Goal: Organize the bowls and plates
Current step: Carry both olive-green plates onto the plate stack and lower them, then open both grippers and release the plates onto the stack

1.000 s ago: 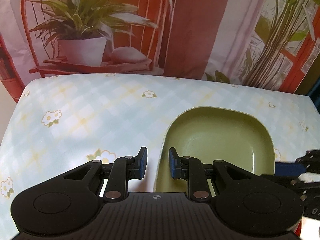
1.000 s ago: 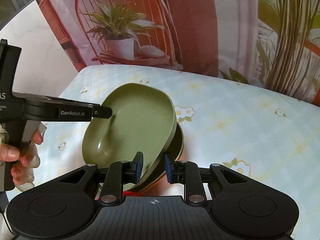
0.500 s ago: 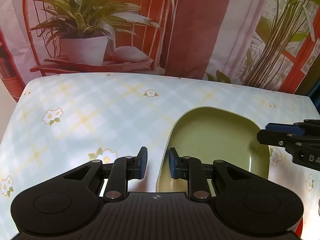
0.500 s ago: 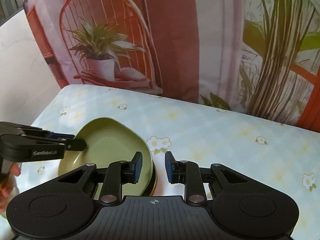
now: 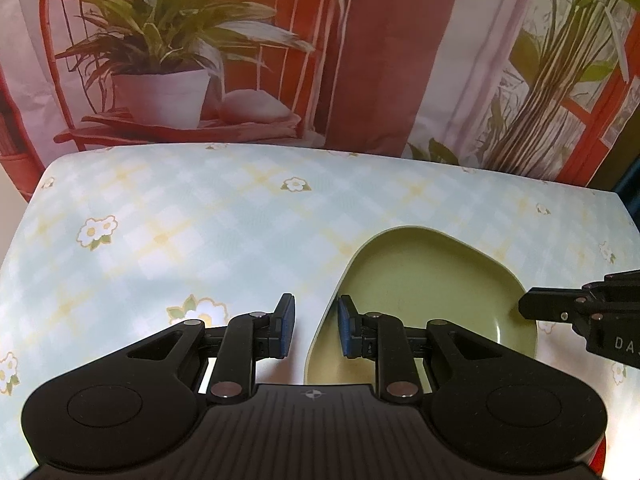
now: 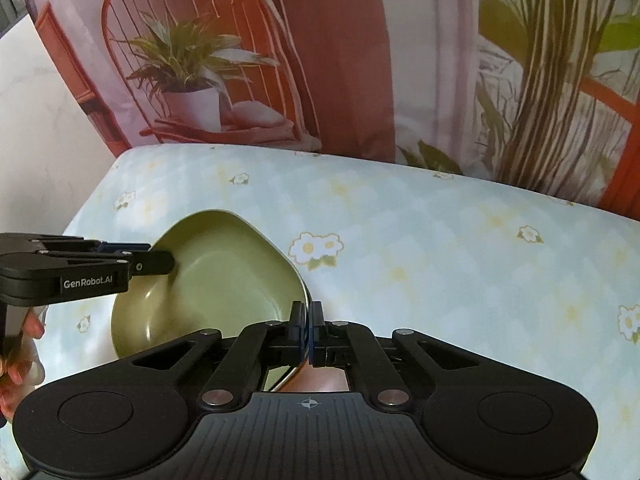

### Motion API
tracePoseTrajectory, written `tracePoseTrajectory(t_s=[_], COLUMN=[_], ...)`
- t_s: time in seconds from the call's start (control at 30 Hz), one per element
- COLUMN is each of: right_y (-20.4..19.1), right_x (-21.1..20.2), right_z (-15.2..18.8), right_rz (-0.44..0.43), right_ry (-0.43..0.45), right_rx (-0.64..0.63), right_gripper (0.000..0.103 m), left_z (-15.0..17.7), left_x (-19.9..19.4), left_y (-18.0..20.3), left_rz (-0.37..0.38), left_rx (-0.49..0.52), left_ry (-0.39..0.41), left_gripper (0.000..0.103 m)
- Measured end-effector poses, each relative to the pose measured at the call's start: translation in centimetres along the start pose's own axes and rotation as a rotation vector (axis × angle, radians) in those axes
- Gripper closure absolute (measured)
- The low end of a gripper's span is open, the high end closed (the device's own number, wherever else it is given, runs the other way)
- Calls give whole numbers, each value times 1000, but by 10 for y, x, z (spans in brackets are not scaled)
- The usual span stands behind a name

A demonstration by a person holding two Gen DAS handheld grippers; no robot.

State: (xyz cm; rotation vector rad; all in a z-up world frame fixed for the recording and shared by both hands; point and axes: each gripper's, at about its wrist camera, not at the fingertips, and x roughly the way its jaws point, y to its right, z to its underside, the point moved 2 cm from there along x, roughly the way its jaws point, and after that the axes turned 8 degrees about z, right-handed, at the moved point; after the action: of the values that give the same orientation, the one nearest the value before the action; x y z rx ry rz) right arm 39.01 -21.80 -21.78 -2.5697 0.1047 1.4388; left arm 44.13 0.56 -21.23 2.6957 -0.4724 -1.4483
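A green rounded-square plate [image 5: 424, 292] lies on the flowered tablecloth; in the right wrist view [image 6: 216, 276] a second dark rim shows just under its near edge. My left gripper [image 5: 313, 326] is open, its jaws straddling the plate's left rim. My right gripper [image 6: 307, 332] is shut on the plate's right rim. The right gripper also shows in the left wrist view [image 5: 560, 310] at the plate's right side, and the left gripper shows in the right wrist view [image 6: 156, 262] at its left side.
The table [image 5: 200, 232] wears a pale blue checked cloth with white flowers. A printed backdrop of a potted plant [image 5: 160, 80] on a red chair stands behind the far edge. A white wall [image 6: 44, 140] lies beyond the table's left edge.
My right gripper has closed from open onto the plate's right rim. The plate lies flatter and lower than a second ago. The left gripper has stayed open at the left rim.
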Motion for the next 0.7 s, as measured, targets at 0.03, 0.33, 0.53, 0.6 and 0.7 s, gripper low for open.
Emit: tracePoseTrajectory(t_s=[0.03, 0.33, 0.53, 0.6, 0.7], right_y=[0, -3, 1, 1, 1], right_x=[0, -7, -30, -39, -55], right_z=[0, 2, 3, 7, 14], right_rz=[3, 27, 31, 32, 36], right_ry=[-7, 13, 60, 75, 104], right_rx=[-2, -8, -11, -20, -26], right_gripper=[101, 93, 87, 84, 78], left_z=[0, 0, 4, 8, 18], left_x=[1, -9, -38, -49, -65], left_y=[1, 3, 10, 14, 23], left_rz=[-2, -17, 5, 18, 38], left_rx=[2, 29, 43, 48, 56], left_ry=[-1, 19, 51, 64, 80], left_gripper=[78, 78, 78, 78, 78])
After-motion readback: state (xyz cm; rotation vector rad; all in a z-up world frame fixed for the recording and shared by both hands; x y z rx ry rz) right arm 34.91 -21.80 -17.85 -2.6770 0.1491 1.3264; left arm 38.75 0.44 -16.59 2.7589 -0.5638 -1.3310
